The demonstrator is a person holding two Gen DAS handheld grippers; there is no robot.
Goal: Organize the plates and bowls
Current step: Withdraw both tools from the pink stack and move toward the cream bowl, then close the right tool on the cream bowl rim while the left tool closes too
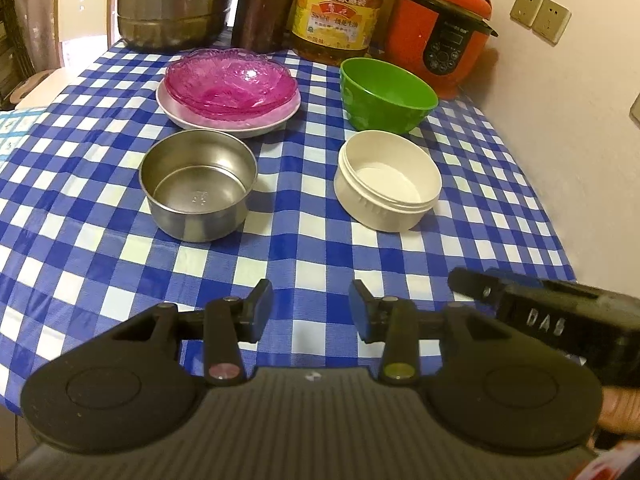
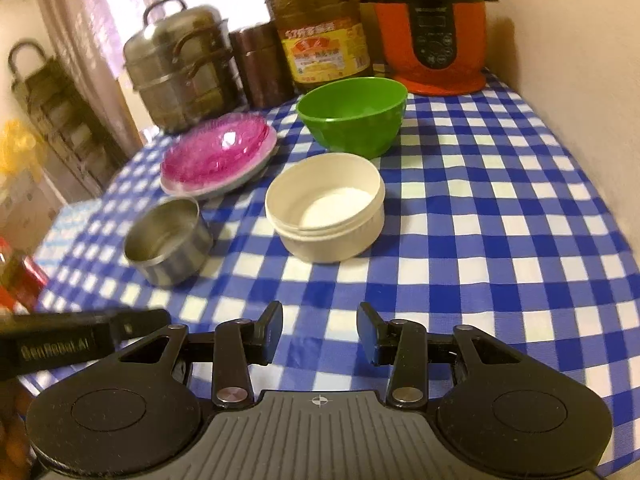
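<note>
Blue-and-white checked cloth (image 1: 304, 248) covered the table, glossy and slightly wrinkled, running back to a cream wall. Nearest the cameras, the left gripper (image 1: 311, 309) hung low over the cloth, tilted downward, its blue-padded jaws partly apart with only cloth showing between them. The right gripper (image 2: 320, 334) sat beside it in the same downward tilt, jaws likewise partly apart and holding nothing; its black body entered the left wrist view at lower right, with fingers of a hand (image 1: 620, 410) just below it.

Beyond the grippers stood a straight-walled stainless steel bowl (image 1: 198, 184) and, apart to its right, a round white plastic tub (image 1: 387, 180) with a ridged rim. Behind the steel bowl, pink translucent patterned plates (image 1: 230, 82) were stacked on a white plate (image 1: 240, 128); behind the tub stood a green plastic bowl (image 1: 386, 94). Farthest back stood a steel steamer pot (image 1: 168, 4), a brown canister (image 1: 266, 6), a cooking-oil jug (image 1: 340, 8) and a red pressure cooker (image 1: 440, 28).
</note>
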